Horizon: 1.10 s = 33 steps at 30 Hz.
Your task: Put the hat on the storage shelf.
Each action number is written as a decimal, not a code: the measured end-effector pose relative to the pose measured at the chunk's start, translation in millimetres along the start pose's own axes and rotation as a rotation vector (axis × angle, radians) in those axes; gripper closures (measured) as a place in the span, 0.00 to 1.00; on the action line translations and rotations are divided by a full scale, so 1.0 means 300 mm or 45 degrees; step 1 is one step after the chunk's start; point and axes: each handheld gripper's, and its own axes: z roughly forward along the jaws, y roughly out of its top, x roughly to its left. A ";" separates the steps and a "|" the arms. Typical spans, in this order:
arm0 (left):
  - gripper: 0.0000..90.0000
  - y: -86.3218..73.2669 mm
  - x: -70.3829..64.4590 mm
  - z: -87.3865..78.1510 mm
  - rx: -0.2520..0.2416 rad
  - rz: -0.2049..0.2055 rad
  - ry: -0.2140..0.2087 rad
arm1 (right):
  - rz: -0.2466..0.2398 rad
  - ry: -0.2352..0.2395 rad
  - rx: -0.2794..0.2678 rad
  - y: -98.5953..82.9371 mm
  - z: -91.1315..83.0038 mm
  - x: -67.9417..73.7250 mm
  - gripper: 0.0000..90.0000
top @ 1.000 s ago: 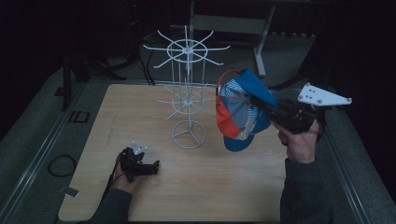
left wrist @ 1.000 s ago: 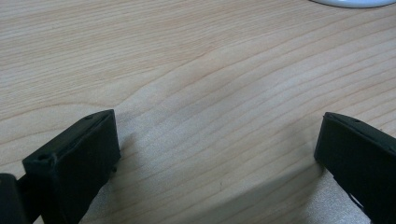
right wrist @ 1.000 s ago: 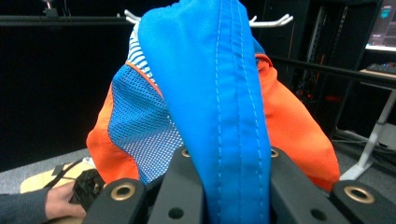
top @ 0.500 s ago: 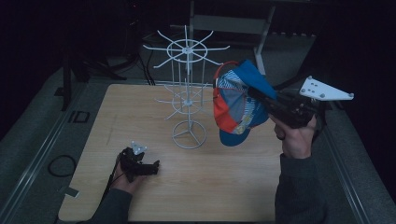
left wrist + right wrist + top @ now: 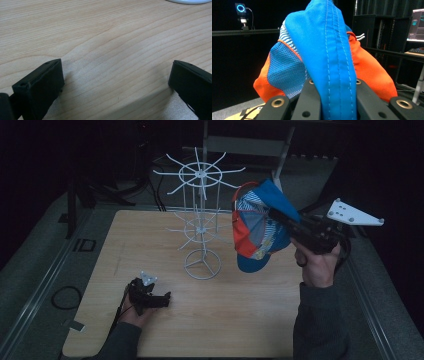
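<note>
A blue, orange and striped cap (image 5: 257,227) hangs in the air right of a white wire spinner rack (image 5: 201,220), close to the tips of its upper arms. My right gripper (image 5: 280,218) is shut on the cap's blue brim (image 5: 329,62), held up at the table's right side. In the right gripper view the brim runs up between the jaws, with orange cloth and blue mesh behind it. My left gripper (image 5: 162,299) rests low on the wooden table (image 5: 225,315) at the front left, jaws wide apart with bare wood (image 5: 115,75) between them.
The rack's round base (image 5: 202,265) stands mid-table; its edge (image 5: 187,1) shows at the top of the left gripper view. A metal frame and dark floor surround the table. A monitor (image 5: 415,25) and shelving stand in the dark background.
The right gripper has lifted the cap a little higher and nearer the rack's upper arms. The left gripper has stayed still on the table.
</note>
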 end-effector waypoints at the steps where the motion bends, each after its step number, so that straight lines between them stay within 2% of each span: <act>1: 0.00 0.000 0.000 0.000 0.000 0.000 0.000 | -0.001 -0.001 -0.003 0.001 -0.001 -0.001 0.97; 11: 0.00 0.000 0.000 0.000 -0.002 0.000 0.000 | 0.016 0.020 0.006 -0.001 0.052 -0.020 0.97; 14: 0.00 0.000 0.000 0.000 0.001 0.000 0.000 | 0.012 0.035 0.047 -0.014 0.085 -0.020 0.96; 17: 0.00 0.000 0.000 0.000 0.000 0.000 0.000 | 0.035 0.049 0.095 -0.040 0.126 -0.022 0.96; 21: 0.00 0.000 0.000 0.000 0.001 -0.001 0.001 | 0.041 0.050 0.205 -0.082 0.193 -0.023 0.96; 24: 0.00 0.000 0.000 -0.001 0.003 0.001 0.001 | 0.031 0.050 0.269 -0.106 0.223 -0.017 0.93; 26: 0.00 0.000 0.000 0.000 0.002 -0.002 0.000 | 0.031 0.045 0.308 -0.119 0.231 -0.018 0.86; 29: 0.00 0.000 0.000 -0.001 0.004 0.000 0.001 | 0.054 0.052 0.364 -0.133 0.232 -0.023 0.64; 33: 0.00 0.000 0.000 -0.001 0.004 0.000 0.001 | 0.032 -0.051 0.451 -0.147 0.226 -0.020 0.37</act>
